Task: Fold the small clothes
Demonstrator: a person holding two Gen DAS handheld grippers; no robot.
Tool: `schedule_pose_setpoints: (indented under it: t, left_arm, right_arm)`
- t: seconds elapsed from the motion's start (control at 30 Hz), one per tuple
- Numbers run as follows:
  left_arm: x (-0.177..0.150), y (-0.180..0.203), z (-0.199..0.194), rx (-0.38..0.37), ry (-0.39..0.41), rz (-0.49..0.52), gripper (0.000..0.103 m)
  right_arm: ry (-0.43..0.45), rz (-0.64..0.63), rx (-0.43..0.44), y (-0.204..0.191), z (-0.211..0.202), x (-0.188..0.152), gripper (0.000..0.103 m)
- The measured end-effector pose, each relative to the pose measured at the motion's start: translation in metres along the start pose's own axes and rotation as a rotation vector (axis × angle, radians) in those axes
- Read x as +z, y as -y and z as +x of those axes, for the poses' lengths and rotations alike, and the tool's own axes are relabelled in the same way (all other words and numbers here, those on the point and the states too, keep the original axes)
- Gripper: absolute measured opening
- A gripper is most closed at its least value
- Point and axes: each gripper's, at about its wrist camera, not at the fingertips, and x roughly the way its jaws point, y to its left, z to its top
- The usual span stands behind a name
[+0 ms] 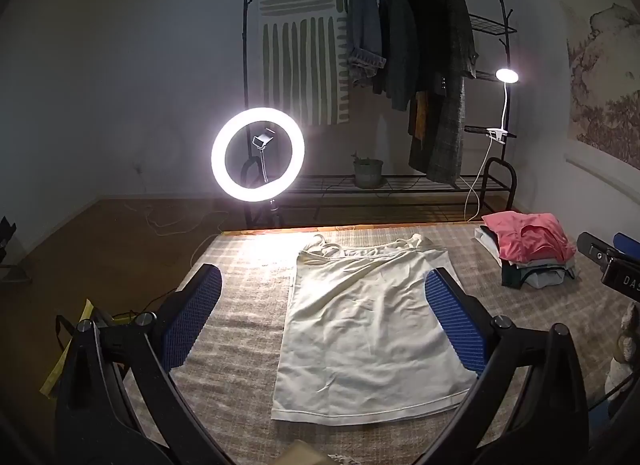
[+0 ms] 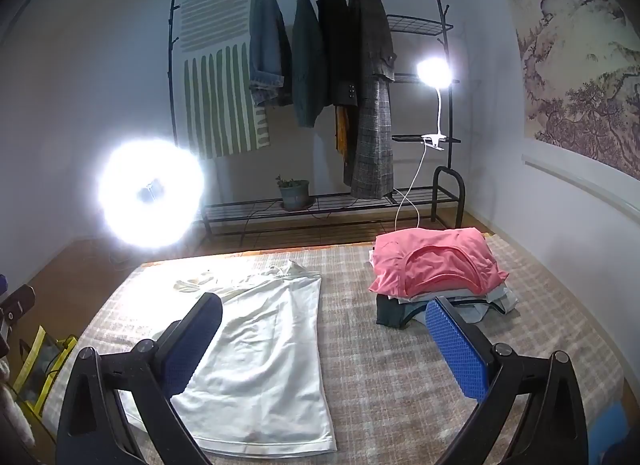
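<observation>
A cream strappy top (image 1: 360,329) lies flat on the checked mat (image 1: 248,277), straps at the far end, hem near me. My left gripper (image 1: 324,317) is open and empty above the top's left half. In the right wrist view the same top (image 2: 268,361) lies at the left. My right gripper (image 2: 324,349) is open and empty, above the mat (image 2: 380,365) just right of the top. The right gripper's body also shows at the right edge of the left wrist view (image 1: 612,261).
A pile of folded clothes with a pink top (image 2: 436,261) uppermost sits at the mat's far right; it also shows in the left wrist view (image 1: 528,245). A ring light (image 1: 258,155), a clothes rack (image 1: 400,65) and a clip lamp (image 1: 506,75) stand beyond the mat. A yellow bag (image 2: 40,365) is at the left.
</observation>
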Motion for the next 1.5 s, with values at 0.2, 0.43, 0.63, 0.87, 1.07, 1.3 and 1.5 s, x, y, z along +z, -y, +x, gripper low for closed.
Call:
schedule_pose_setpoints:
  t: [0.2, 0.43, 0.63, 0.87, 1.07, 1.3, 1.5]
  left_arm:
    - [0.0000, 0.0022, -0.0011, 0.002, 0.002, 0.002, 0.103]
    - [0.0004, 0.0033, -0.0009, 0.006, 0.003, -0.007, 0.103]
    - [0.0004, 0.0023, -0.0002, 0.003, 0.002, -0.007, 0.103]
    - [0.0004, 0.0006, -0.0003, 0.003, 0.003, -0.011, 0.103]
    - [0.0007, 0.0008, -0.0007, 0.003, 0.003, -0.012, 0.103]
    - [0.0018, -0.0001, -0.0005, 0.005, 0.005, -0.012, 0.103]
    - [0.0019, -0.0005, -0.0012, 0.004, 0.005, -0.012, 0.103]
  right_arm:
    - [-0.005, 0.001, 0.003, -0.0006, 0.0005, -0.0003, 0.103]
    - [-0.009, -0.002, 0.006, -0.0019, 0.0052, -0.0042, 0.103]
    - [-0.016, -0.002, 0.008, -0.0012, 0.0030, -0.0020, 0.103]
    - [-0.019, 0.002, 0.009, -0.0008, 0.0025, -0.0022, 0.103]
    - [-0.024, 0.003, 0.012, -0.0021, 0.0039, -0.0033, 0.103]
    - [-0.025, 0.005, 0.014, -0.0020, 0.0036, -0.0033, 0.103]
    - [-0.027, 0.006, 0.017, -0.0018, 0.0034, -0.0030, 0.103]
